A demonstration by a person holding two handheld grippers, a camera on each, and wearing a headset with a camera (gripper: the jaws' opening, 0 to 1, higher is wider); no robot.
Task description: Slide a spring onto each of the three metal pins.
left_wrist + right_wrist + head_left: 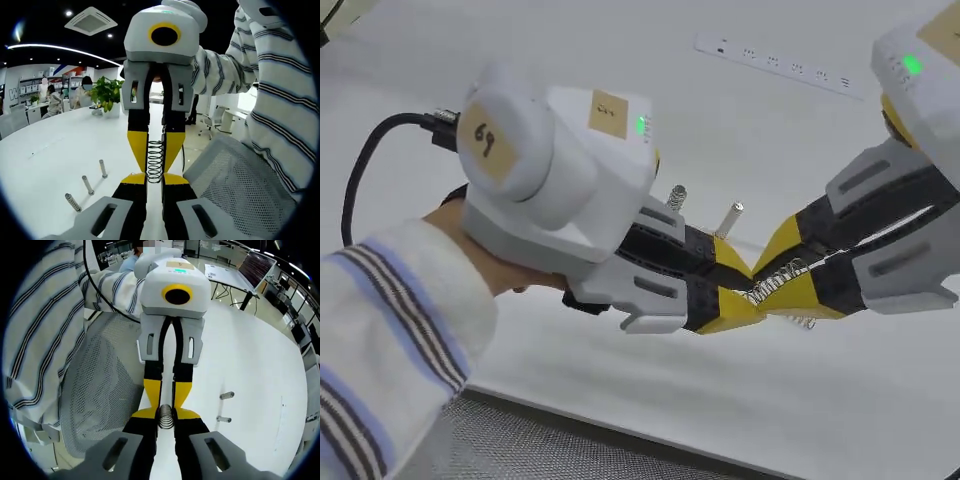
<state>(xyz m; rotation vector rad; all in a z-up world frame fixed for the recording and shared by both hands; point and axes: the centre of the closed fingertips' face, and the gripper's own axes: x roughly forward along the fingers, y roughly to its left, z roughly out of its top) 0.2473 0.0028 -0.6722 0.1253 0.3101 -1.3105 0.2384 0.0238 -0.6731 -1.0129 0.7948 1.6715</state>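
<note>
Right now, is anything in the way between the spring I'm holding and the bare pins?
Nothing visible. The left gripper and right gripper both pinch the spring; the two bare pins stand nearby on the open table.

Slim steel coil spring [775, 281] clamped in mid-air between the yellow tips of left gripper [748, 290] and right gripper [155, 170], three upright metal pins [88, 184] set in a row on the white table [45, 160], the end pin [73, 202] already sleeved by a second spring [675, 196], two left bare.

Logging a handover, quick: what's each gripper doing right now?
Left gripper: closed on the end of the spring.
Right gripper: closed on the same spring.
</note>
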